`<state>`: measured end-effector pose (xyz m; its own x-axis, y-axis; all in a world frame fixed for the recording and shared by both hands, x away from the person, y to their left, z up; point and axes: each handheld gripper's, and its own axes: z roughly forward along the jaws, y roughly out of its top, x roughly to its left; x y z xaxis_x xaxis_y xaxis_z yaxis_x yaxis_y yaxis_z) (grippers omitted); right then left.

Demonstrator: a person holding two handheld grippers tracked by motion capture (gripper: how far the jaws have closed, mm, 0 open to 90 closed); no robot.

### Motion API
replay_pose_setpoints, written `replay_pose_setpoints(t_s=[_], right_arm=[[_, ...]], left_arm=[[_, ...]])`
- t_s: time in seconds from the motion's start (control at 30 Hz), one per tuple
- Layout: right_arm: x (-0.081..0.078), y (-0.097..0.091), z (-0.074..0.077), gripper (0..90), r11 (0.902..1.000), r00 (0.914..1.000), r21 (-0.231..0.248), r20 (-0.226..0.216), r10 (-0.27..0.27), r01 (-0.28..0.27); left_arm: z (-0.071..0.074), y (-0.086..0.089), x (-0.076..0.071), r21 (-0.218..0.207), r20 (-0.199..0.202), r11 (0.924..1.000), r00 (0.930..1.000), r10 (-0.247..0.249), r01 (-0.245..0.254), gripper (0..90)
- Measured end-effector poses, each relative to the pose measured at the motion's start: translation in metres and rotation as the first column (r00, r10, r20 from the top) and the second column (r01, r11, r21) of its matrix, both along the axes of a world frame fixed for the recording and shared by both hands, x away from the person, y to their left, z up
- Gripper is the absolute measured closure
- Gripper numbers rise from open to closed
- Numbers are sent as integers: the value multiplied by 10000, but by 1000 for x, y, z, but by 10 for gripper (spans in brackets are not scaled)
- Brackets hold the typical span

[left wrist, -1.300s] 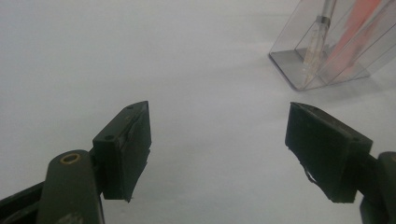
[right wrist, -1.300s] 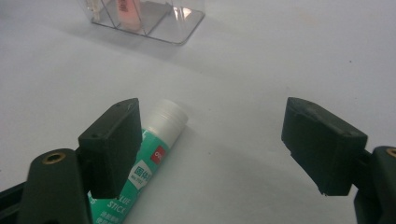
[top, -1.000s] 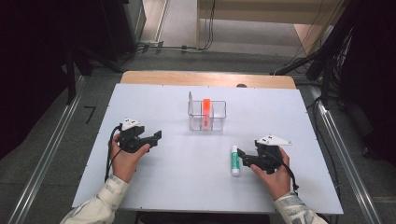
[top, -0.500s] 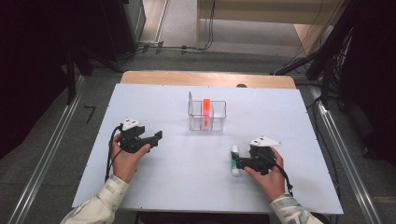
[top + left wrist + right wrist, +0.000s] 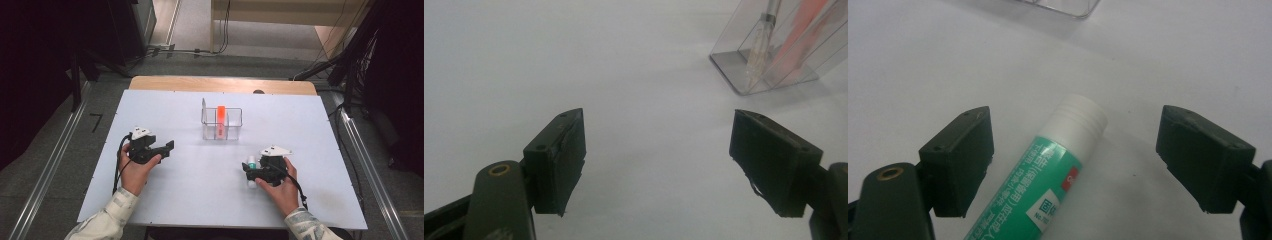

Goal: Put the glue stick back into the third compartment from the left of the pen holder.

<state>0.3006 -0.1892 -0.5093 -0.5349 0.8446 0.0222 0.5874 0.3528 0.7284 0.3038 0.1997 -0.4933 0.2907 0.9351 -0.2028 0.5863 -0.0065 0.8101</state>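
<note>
At the far middle of the white surface (image 5: 200, 200) stands a clear plastic box (image 5: 222, 124) with compartments; an orange stick (image 5: 221, 116) stands upright in it and a thin pen-like thing (image 5: 760, 47) leans in the next compartment.

My right hand-held gripper (image 5: 1073, 165) is wide open, its jaws standing to either side of a green and white glue stick (image 5: 1043, 185) that lies flat on the surface. The stick's white cap points away from me and sits between the pads with a gap on each side, so nothing is gripped. In the high view the glue stick (image 5: 251, 167) lies near the front right of the surface, well apart from the box, with my right hand (image 5: 280, 182) low over it, knuckles up.

My left hand-held gripper (image 5: 659, 165) is wide open too and empty, over bare surface, aimed toward the box. My left hand (image 5: 136, 167) rests at the front left, forearm coming in from the near edge.
</note>
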Motion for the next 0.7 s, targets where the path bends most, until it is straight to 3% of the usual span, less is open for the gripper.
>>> replay_pose_setpoints(t_s=[0.43, 0.7], right_arm=[[0, 7, -4, 229, 10000, 10000, -55, -86, 11, -11], [-4, 9, -7, 376, 9987, 9990, -240, 109, -439, 442]], left_arm=[[0, 0, 0, -34, 23, 10000, 10000, -4, 4, 234], [0, 0, 0, -42, 17, 10000, 10000, -33, 33, 234]])
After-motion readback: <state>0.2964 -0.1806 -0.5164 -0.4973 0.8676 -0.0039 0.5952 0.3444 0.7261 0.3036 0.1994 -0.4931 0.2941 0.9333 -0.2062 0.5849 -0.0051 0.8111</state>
